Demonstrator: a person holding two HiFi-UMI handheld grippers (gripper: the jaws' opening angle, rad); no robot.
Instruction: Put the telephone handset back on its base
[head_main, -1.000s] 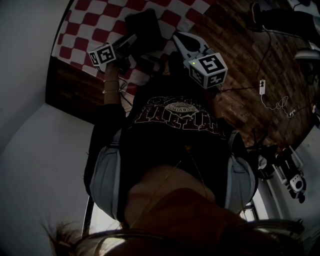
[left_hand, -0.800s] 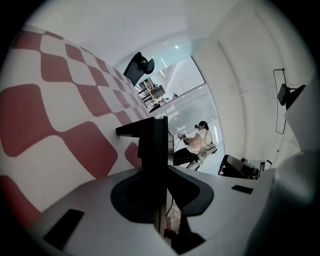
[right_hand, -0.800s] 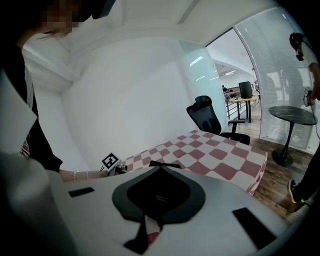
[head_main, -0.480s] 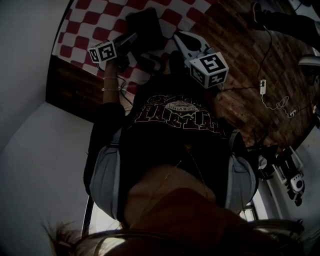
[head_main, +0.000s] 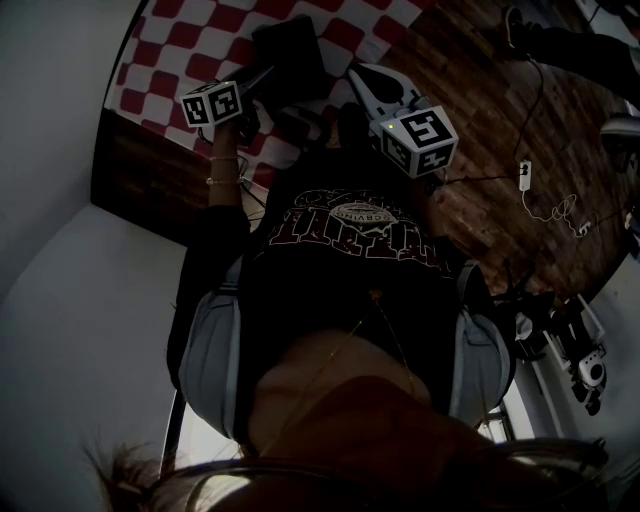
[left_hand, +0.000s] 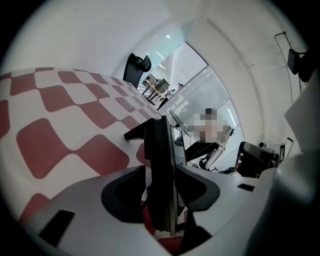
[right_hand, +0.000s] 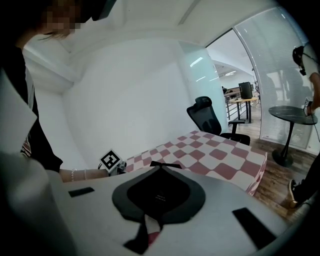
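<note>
**Left gripper lets go beside the telephone**

The left gripper is opening. Its jaws stand only a narrow slit apart, and I can make out nothing pinched between them, only a patch of red checked cloth below. It lies low over the counter, with its tip just beside a dark telephone that sits on the cloth. The head view is too dim to tell the handset from the base, so I cannot tell whether it is seated. The right gripper is pressed together on nothing and is held off to one side, nearer the person's body.

Judging by its kind, the handset should be light, stiff, smooth plastic that may slip or twist in a narrow pinch. The slim middle bar between earpiece and mouthpiece looks like the best hold. It should be taken across its width so that it hangs level.
</note>
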